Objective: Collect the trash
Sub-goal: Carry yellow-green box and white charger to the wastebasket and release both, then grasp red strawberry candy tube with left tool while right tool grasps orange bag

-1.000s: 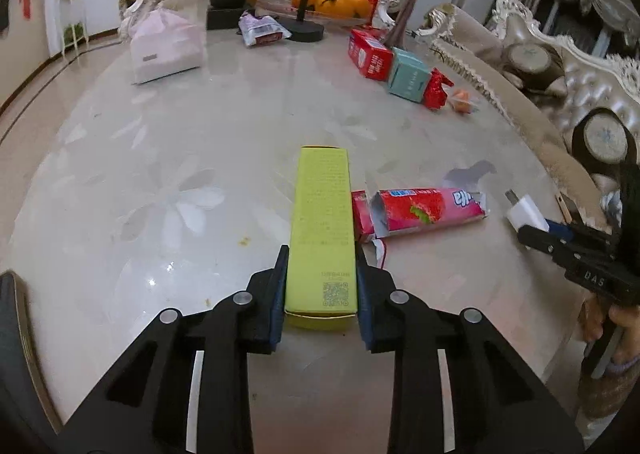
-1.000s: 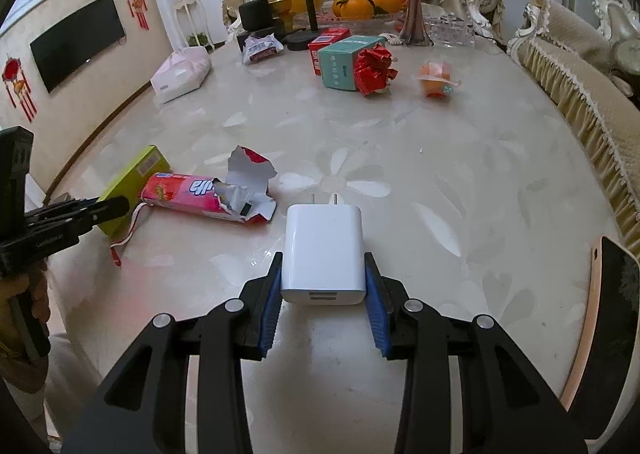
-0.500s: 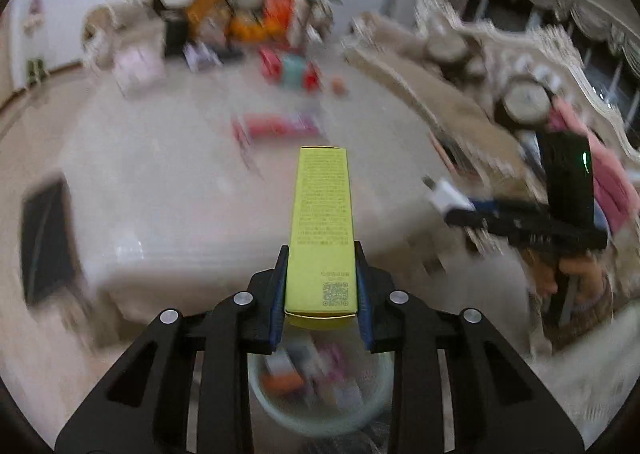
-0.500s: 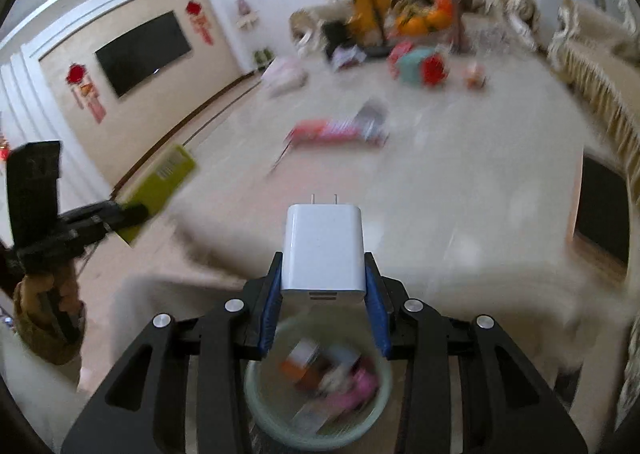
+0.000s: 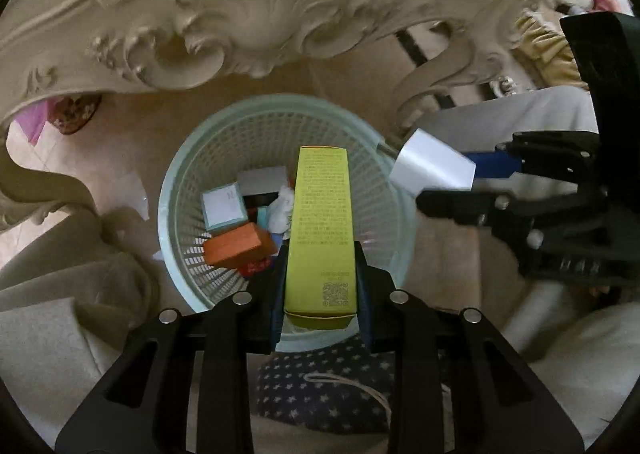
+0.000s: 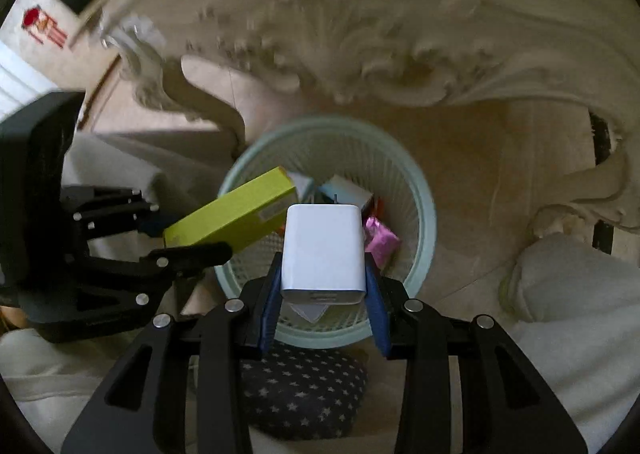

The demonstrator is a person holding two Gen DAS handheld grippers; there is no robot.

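1. The left gripper (image 5: 320,286) points steeply down, its blue pads pinching the lower end of a yellow-green box (image 5: 321,230); the box sticks out over the open mouth of a pale green mesh basket (image 5: 188,173) on the floor.
2. The right gripper (image 6: 323,294) pinches a white charger (image 6: 323,250) by its sides, prongs forward; it too hangs above the basket (image 6: 420,213), whose rim shows around it.
3. A second ago both grippers were over the marble table with the same things clamped; half a second ago the basket was only coming into view at the bottom of each picture; now the tabletop is gone from sight and the carved cream table apron (image 5: 240,13) arches across the top of both views.
4. The grip on each thing looks unchanged (same spot between the pads as before).
5. In the basket lie an orange box (image 5: 236,244), a pale teal-edged box (image 5: 224,205), a grey box (image 5: 260,181) and a pink wrapper (image 6: 380,240), with other bits too jumbled to tell.
6. From the left camera the right gripper and its charger (image 5: 432,165) hang at the basket's right rim; from the right camera the left gripper and its box (image 6: 232,217) reach in from the left.
7. A dark star-patterned cloth (image 5: 328,390) lies just below the basket.
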